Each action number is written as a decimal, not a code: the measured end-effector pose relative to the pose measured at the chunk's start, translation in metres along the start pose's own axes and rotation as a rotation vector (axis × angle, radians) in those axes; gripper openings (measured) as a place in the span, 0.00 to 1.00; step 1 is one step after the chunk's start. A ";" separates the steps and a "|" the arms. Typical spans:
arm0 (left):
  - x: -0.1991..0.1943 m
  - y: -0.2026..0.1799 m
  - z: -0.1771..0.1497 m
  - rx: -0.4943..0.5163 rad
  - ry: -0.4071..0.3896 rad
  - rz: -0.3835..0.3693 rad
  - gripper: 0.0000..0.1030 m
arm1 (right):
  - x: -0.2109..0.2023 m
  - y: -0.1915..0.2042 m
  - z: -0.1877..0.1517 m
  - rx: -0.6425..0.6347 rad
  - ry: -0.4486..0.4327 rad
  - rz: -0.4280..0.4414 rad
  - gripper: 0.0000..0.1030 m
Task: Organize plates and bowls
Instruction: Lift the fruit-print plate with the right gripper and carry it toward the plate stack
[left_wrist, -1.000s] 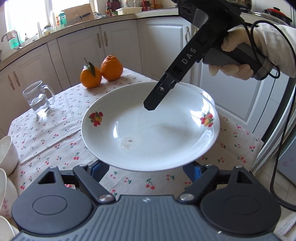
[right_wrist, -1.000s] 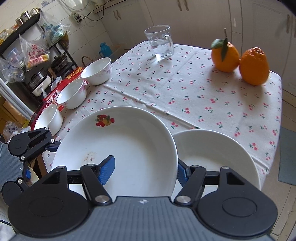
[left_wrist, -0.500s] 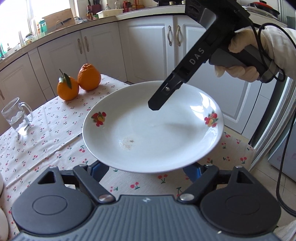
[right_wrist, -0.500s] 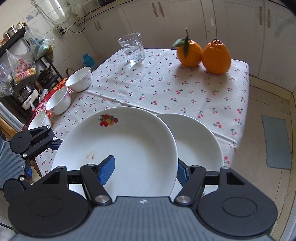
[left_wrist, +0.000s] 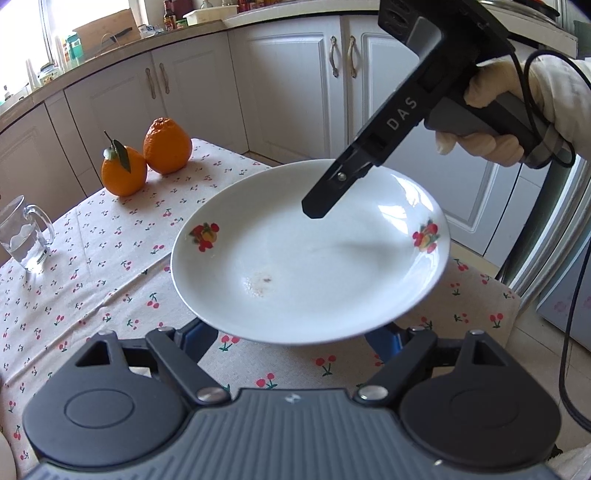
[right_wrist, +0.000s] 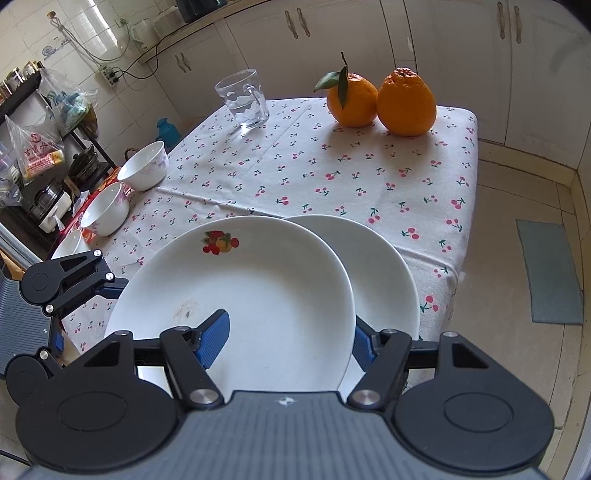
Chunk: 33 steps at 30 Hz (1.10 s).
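A white plate with fruit decals (left_wrist: 310, 258) hangs above the cherry-print tablecloth, and it also shows in the right wrist view (right_wrist: 236, 295). My right gripper (right_wrist: 284, 339) is shut on its rim, one blue finger (right_wrist: 212, 338) lying inside it; in the left wrist view it reaches in from the upper right (left_wrist: 317, 210). My left gripper (left_wrist: 291, 339) is open, wide apart under the plate's near edge. A second white plate (right_wrist: 376, 266) lies on the table's near right corner, partly under the held plate. Three white bowls (right_wrist: 144, 171) stand in a row at the left.
Two oranges (right_wrist: 380, 99) and a glass mug with water (right_wrist: 243, 99) stand at the far side of the table (right_wrist: 406, 177). White kitchen cabinets surround it. A shelf with bags and pots (right_wrist: 37, 147) stands to the left. A cable hangs from the right gripper (left_wrist: 569, 332).
The held plate has moved right and a little away, over the second plate on the table. The left gripper follows beneath it, still open. The oranges and mug shifted in both views.
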<state>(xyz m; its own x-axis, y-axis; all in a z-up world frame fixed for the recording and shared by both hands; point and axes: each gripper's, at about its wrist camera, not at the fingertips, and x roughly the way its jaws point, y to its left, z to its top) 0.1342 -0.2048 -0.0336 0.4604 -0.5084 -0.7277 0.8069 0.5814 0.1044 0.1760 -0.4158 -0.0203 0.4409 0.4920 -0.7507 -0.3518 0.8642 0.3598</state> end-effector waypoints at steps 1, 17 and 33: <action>0.000 0.000 0.000 0.004 -0.003 0.002 0.83 | 0.001 -0.001 0.000 0.002 0.000 0.002 0.71; 0.009 0.002 0.005 0.027 0.007 0.003 0.83 | 0.004 -0.013 -0.006 0.022 0.000 -0.003 0.71; 0.014 0.004 0.004 0.034 0.006 -0.011 0.84 | -0.002 -0.009 -0.013 0.023 0.006 -0.036 0.71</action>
<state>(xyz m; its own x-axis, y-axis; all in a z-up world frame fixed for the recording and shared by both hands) 0.1456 -0.2123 -0.0404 0.4494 -0.5103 -0.7332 0.8240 0.5538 0.1196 0.1674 -0.4264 -0.0292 0.4476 0.4603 -0.7667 -0.3165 0.8834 0.3456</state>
